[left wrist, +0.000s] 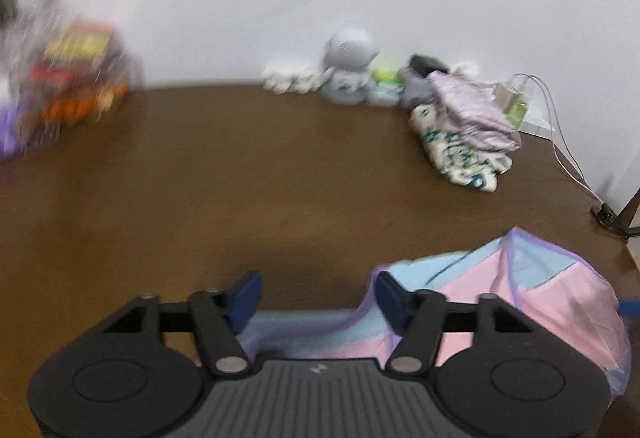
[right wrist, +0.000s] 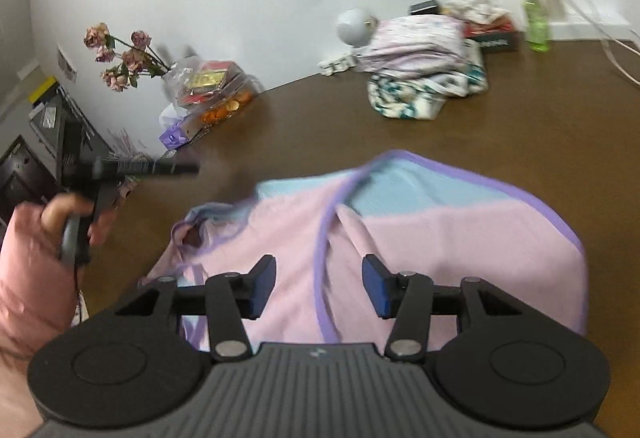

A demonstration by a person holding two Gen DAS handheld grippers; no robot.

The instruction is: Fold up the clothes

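1. The brown desk [right wrist: 304,125] fills both views and carries everything, with a white wall behind it.
2. A pink and light-blue garment with purple trim [right wrist: 420,238] lies crumpled on the near part of the desk, directly under and ahead of the right hand-held gripper; in the left wrist view it [left wrist: 540,294] sits to the right and beneath the gripper body.
3. A stack of folded clothes [right wrist: 424,73], pale lilac on top and a white-and-teal print below, rests near the far edge of the desk, well apart from the garment.
4. The right hand-held gripper [right wrist: 319,288] hovers over the garment, its blue pads spread apart with nothing between them.
5. The left hand-held gripper [left wrist: 319,302] also stands with fingers apart and empty, its right pad just beside the garment's edge.
6. A clear bag of packaged snacks [right wrist: 212,89] sits at the desk's far left.
7. Dried pink flowers [right wrist: 120,53] lean beside that bag.
8. A green bottle [right wrist: 536,17] stands at the far right.
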